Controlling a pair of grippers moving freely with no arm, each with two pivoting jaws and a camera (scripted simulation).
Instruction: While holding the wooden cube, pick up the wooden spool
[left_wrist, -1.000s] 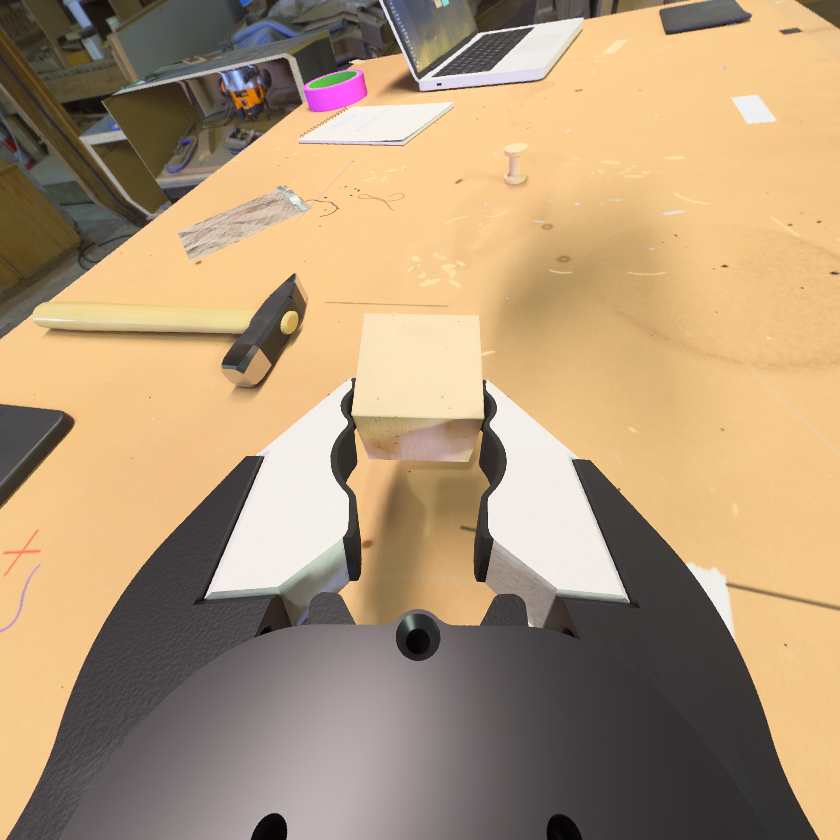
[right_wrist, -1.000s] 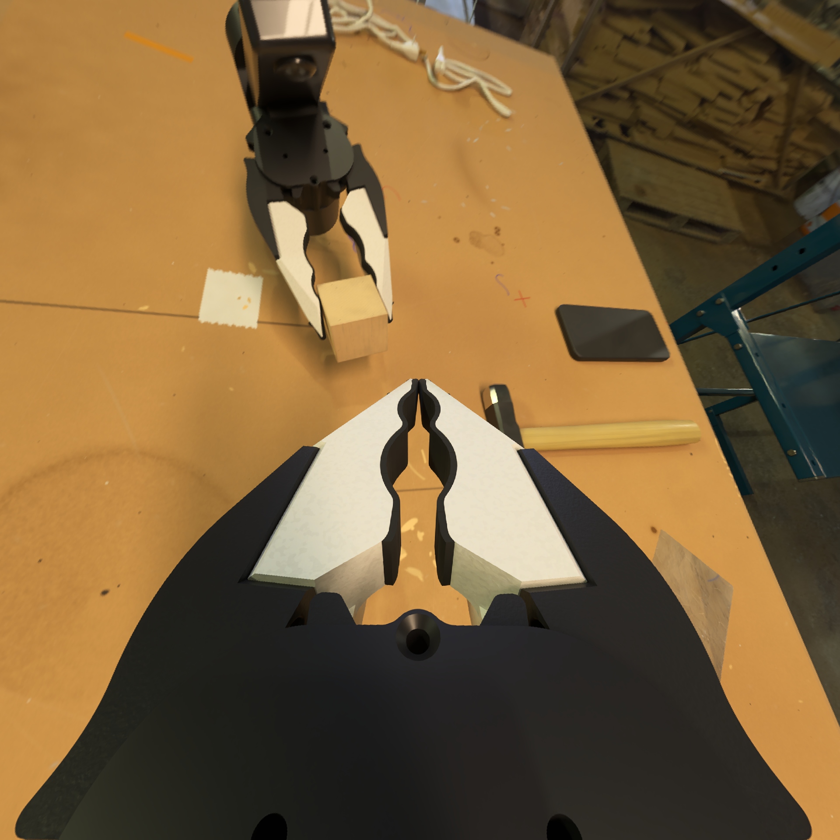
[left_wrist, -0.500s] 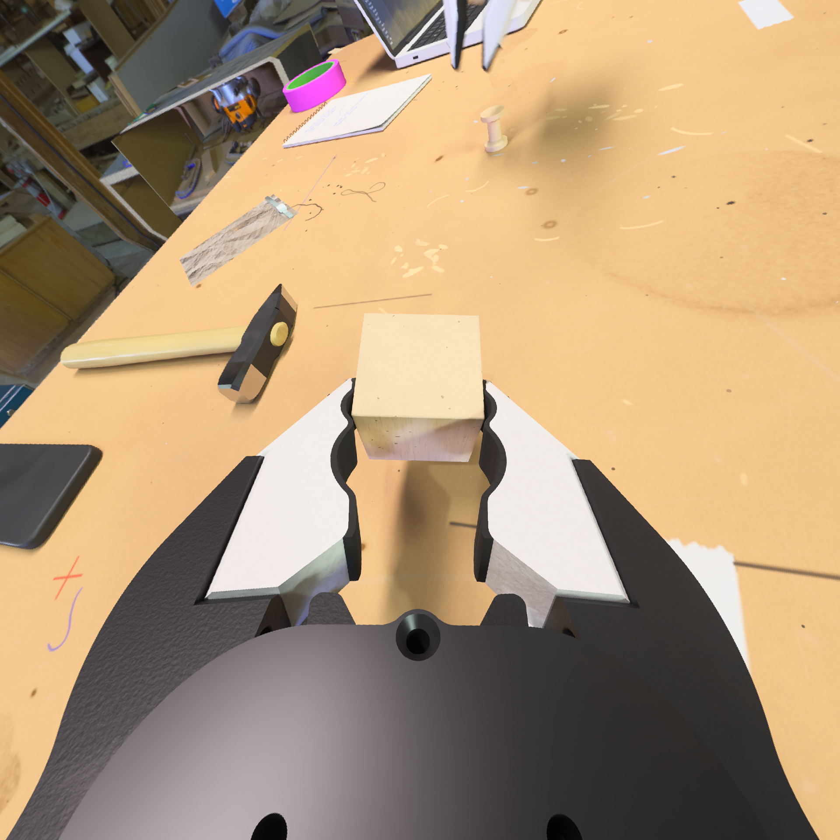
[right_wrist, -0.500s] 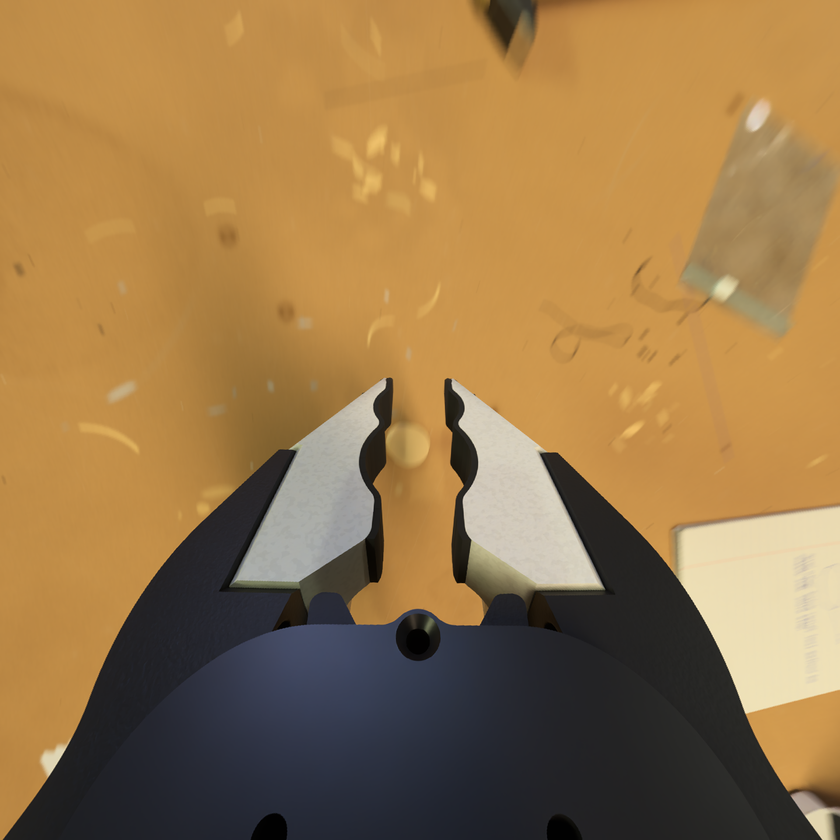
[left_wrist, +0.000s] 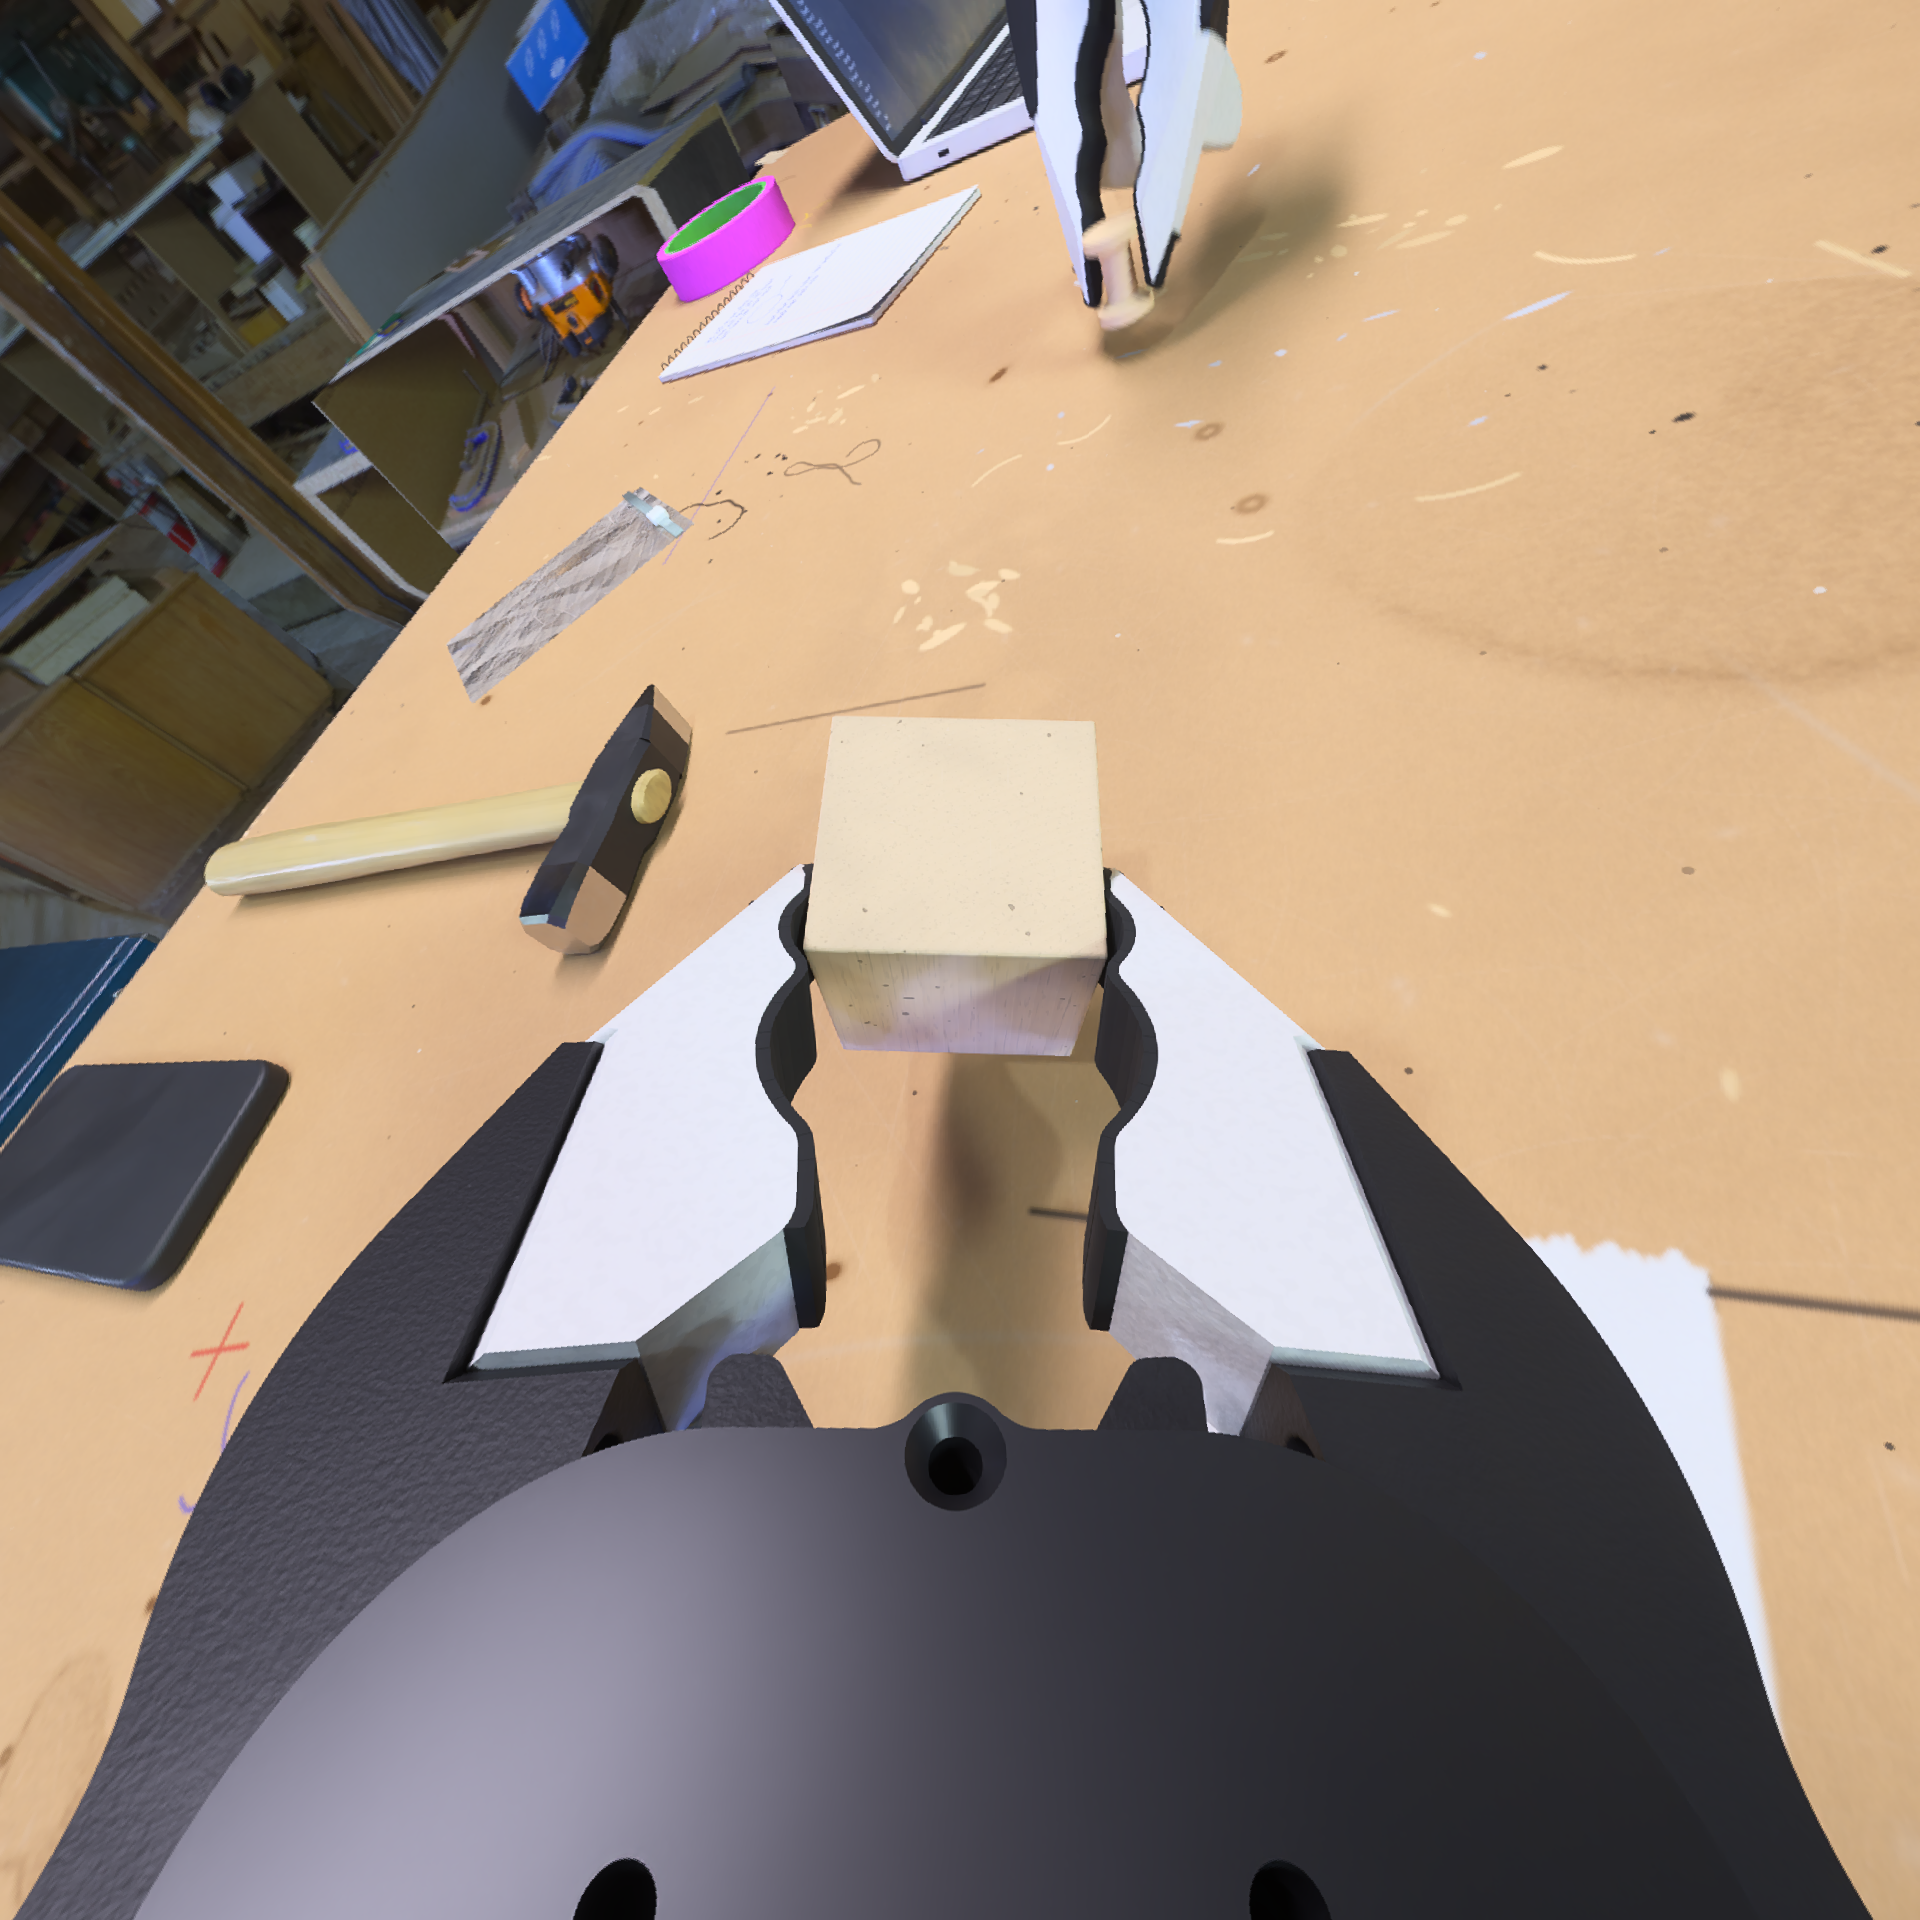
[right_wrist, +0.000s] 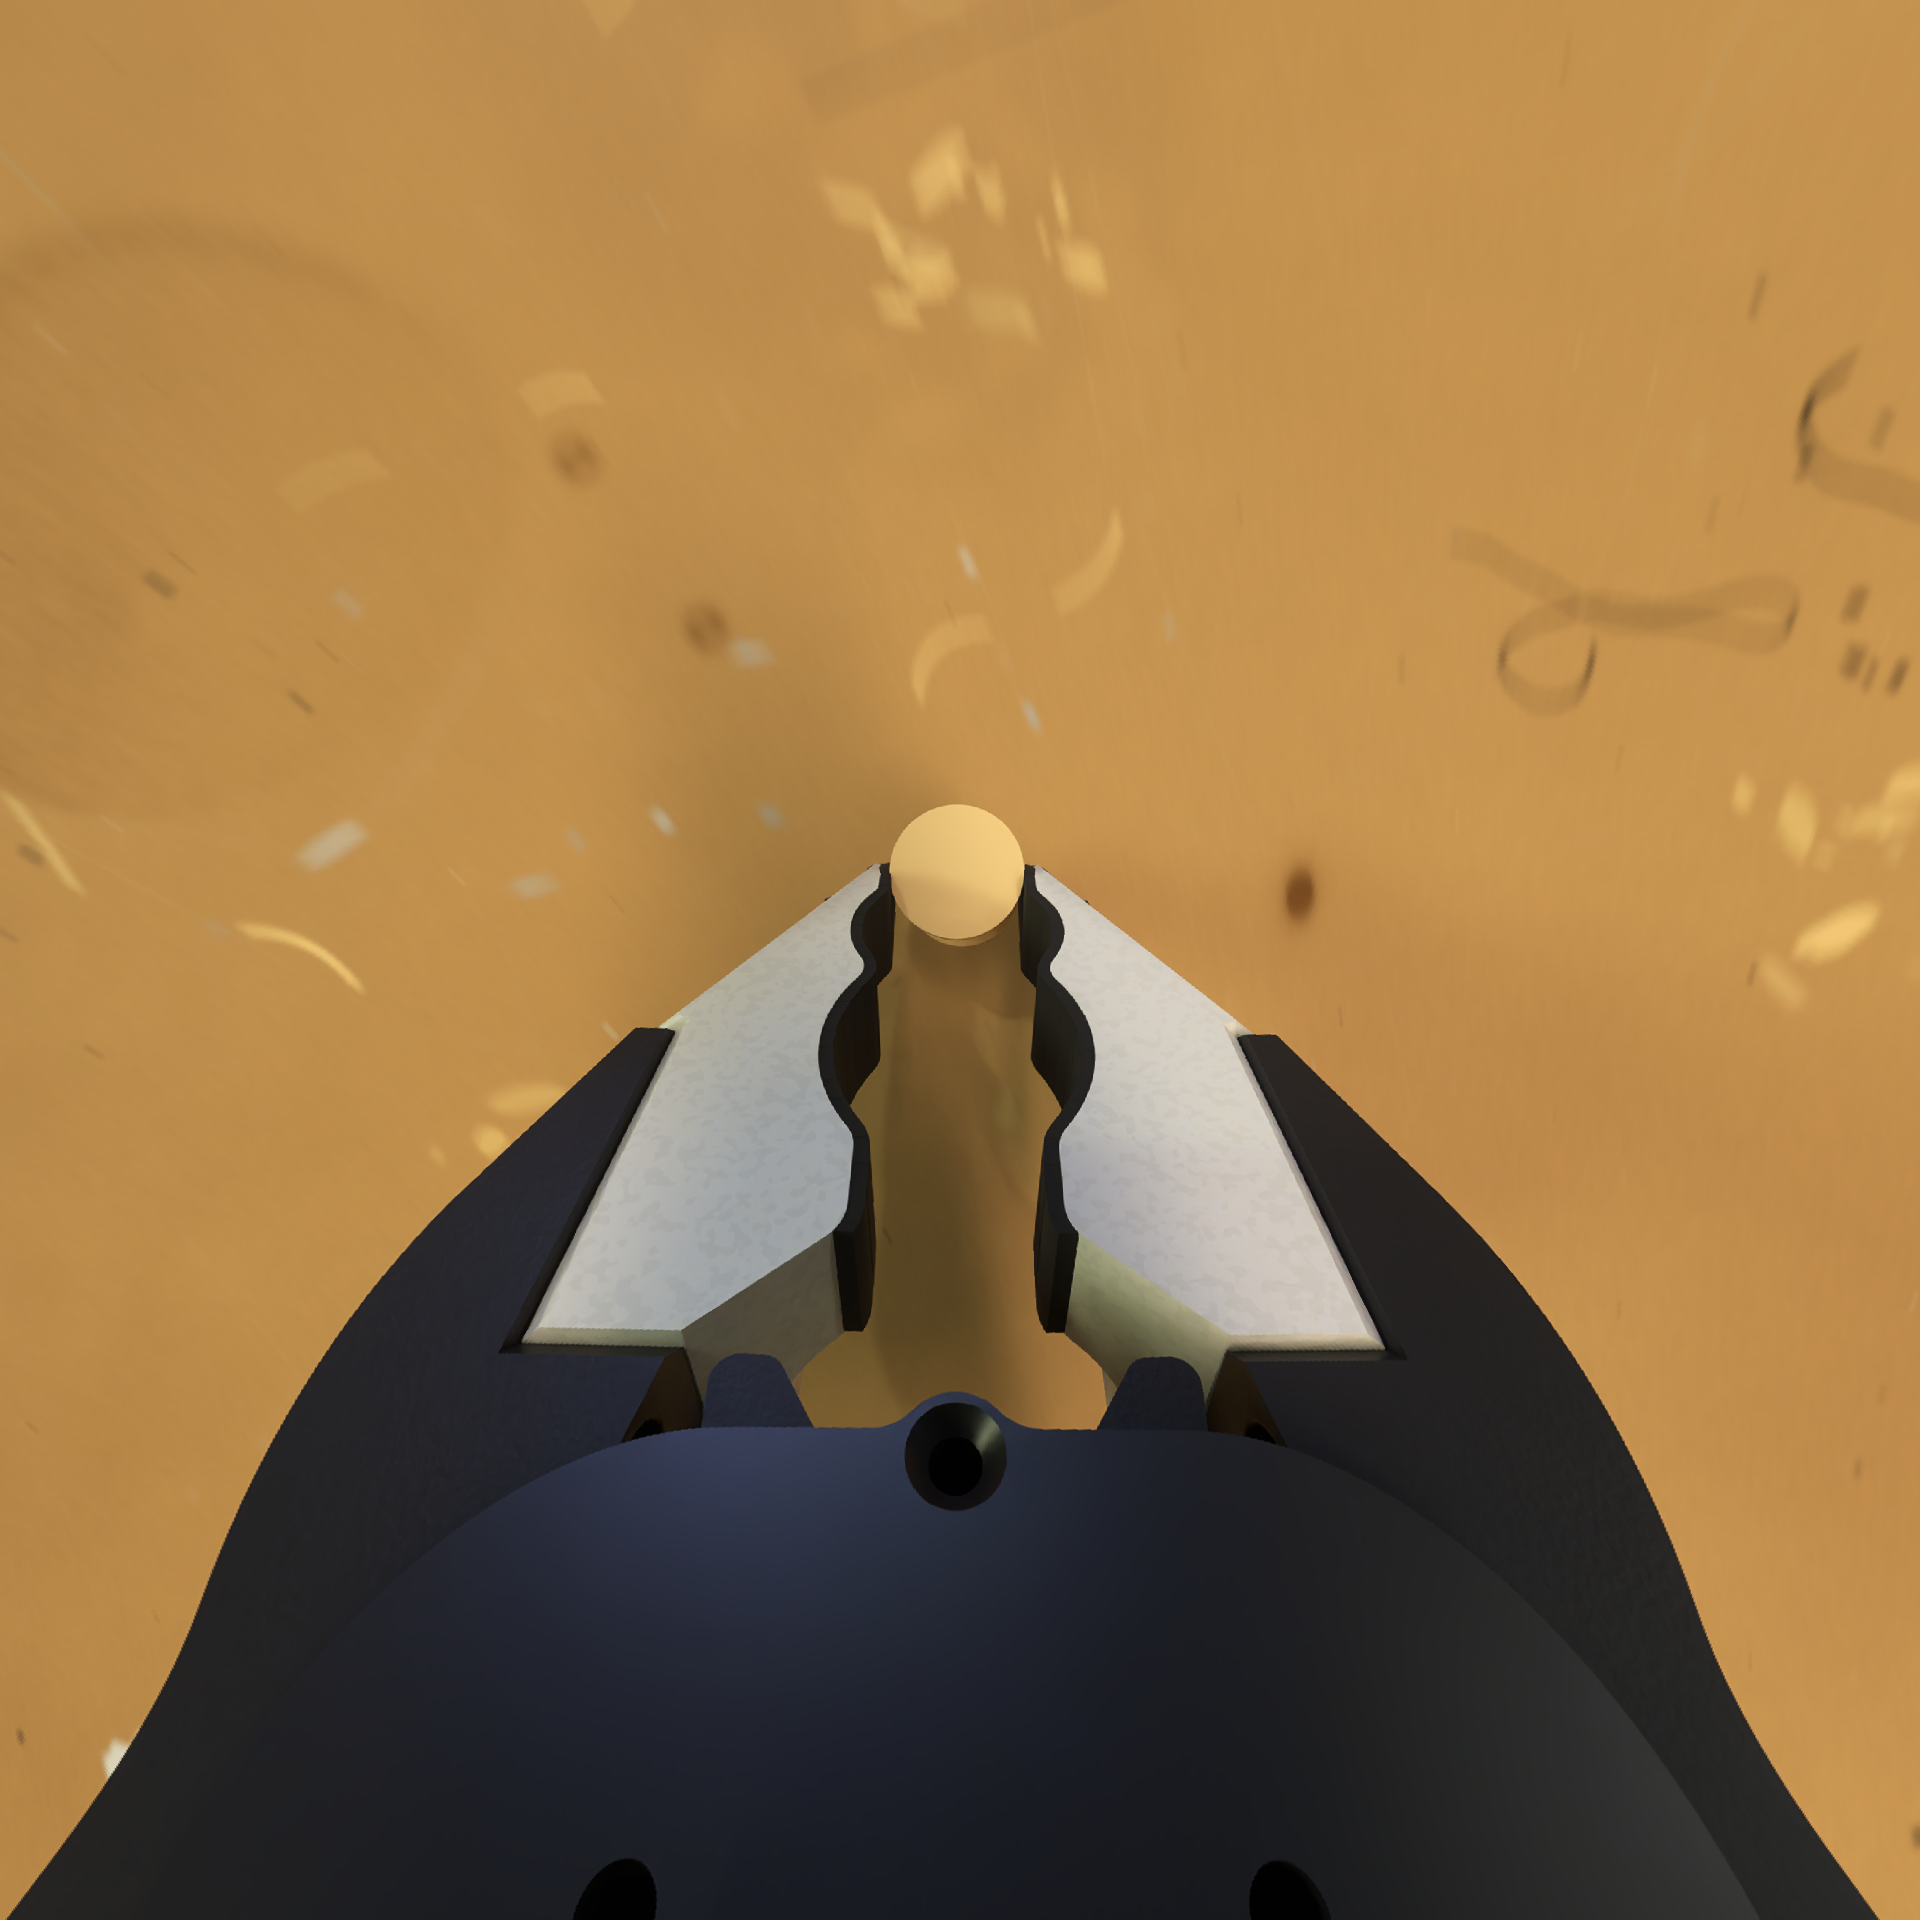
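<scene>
My left gripper (left_wrist: 956, 935) is shut on the wooden cube (left_wrist: 956, 831), a pale block held between its fingertips a little above the table. My right gripper (right_wrist: 956, 883) points straight down and is shut on the wooden spool (right_wrist: 956, 868), whose round top shows between the fingertips. In the left wrist view the right gripper (left_wrist: 1120, 281) stands upright at the far end of the table with the spool (left_wrist: 1120, 272) between its fingers. The spool's lower flange hangs just above its shadow.
A hammer (left_wrist: 499, 831) lies to the left of the cube. A dark pad (left_wrist: 125, 1164) sits near the left edge. Farther off are a sandpaper strip (left_wrist: 561, 592), a notebook (left_wrist: 831, 281), a pink tape roll (left_wrist: 727, 234) and a laptop (left_wrist: 935, 94). A white paper (left_wrist: 1631, 1351) lies under my left gripper.
My right gripper came down around the spool, gripped it and raised it slightly. My left gripper has kept the cube and risen a little.
</scene>
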